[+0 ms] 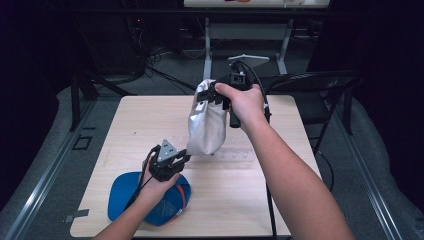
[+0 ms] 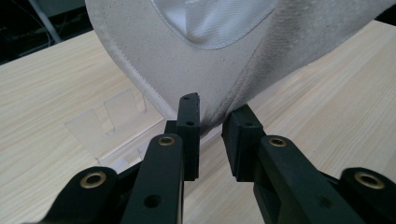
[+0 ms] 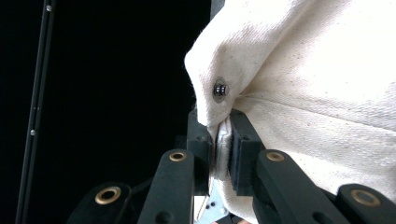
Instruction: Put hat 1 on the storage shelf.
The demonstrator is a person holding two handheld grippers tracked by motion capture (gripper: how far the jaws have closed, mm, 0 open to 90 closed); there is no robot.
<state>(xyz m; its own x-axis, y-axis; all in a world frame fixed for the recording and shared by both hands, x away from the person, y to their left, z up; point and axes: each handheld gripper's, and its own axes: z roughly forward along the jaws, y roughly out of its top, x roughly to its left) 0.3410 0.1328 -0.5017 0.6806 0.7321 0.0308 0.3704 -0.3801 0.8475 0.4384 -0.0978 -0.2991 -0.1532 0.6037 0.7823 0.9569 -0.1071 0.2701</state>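
Observation:
A white canvas cap (image 1: 207, 125) with a shiny lining hangs above the middle of the wooden table (image 1: 140, 125). My right gripper (image 1: 205, 92) is shut on its top edge; in the right gripper view the pads pinch the cloth (image 3: 303, 70) just below a metal snap (image 3: 219, 88), with the right gripper (image 3: 219, 133) pointing into the fabric. My left gripper (image 1: 184, 159) is at the cap's lower left corner. In the left gripper view the hem (image 2: 187, 51) dips between the jaw tips of the left gripper (image 2: 212, 114), which are closed on it.
A blue cap (image 1: 122, 197) lies on the table's near left, partly under the person's left hand. A clear plastic stand (image 1: 235, 155) (image 2: 112, 123) rests on the table below the hanging cap. A dark folding chair (image 1: 312, 82) stands beyond the far right corner.

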